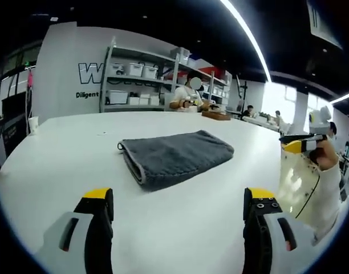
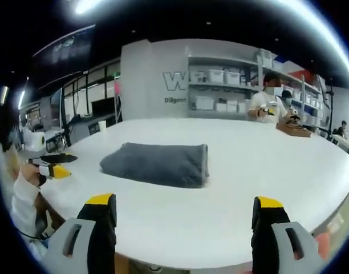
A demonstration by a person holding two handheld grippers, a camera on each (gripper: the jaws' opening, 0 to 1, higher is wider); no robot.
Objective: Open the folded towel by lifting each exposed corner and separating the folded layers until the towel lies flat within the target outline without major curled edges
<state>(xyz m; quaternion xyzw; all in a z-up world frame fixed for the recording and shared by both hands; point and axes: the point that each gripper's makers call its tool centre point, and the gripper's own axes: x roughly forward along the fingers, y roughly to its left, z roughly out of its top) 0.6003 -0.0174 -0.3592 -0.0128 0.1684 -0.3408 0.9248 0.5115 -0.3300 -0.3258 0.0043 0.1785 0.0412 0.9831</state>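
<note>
The left claw is spread wide, pinching nothing, its yellow-tipped jaws hovering over bare white bench near the near edge. Ahead of it, well apart, lies the folded grey towel, flat on the bench toward the middle, with its thick folded end facing the claw and layered edges showing at the left corner. Open bench surrounds the towel on every side.

The right claw is likewise spread and holding nothing, poised above the bench edge. From here the towel sits inward from that edge, its layered end to the right. The left claw shows at the far left, beside the bench edge. Shelves and a seated person stand beyond the far edge.
</note>
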